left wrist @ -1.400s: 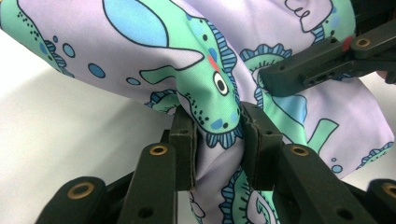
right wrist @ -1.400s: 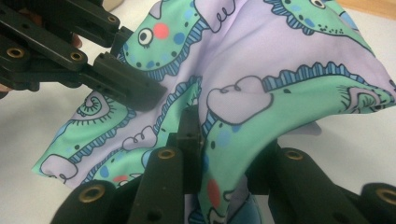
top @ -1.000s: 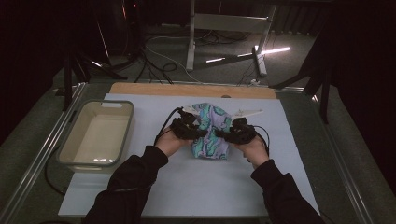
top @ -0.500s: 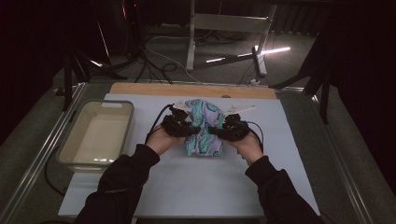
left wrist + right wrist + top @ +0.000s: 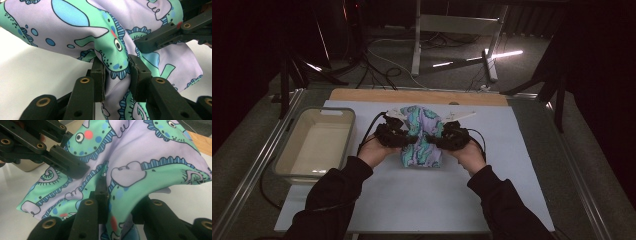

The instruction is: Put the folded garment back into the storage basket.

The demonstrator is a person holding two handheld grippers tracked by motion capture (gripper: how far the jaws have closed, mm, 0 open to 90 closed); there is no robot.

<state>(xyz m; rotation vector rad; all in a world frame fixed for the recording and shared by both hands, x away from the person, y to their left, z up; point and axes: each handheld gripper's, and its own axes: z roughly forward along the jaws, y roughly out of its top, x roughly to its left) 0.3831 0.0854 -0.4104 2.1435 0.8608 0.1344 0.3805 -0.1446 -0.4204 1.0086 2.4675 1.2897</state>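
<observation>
The left claw [image 5: 116, 72] is clamped on a bunched fold of the dinosaur-print cloth [image 5: 105, 32], its two black jaws pinching the fabric between them. The right claw [image 5: 117, 195] likewise grips a fold of the same cloth, close beside the left one. From above, the cloth hangs gathered between both claws over the middle of the white counter [image 5: 512, 150]. A clear plastic bin [image 5: 314, 145] stands apart at the left.

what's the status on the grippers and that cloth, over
Left gripper shut on printed cloth. Right gripper shut on it too. Cloth bunched between them over white mat. Bin off left, nothing blocking.
</observation>
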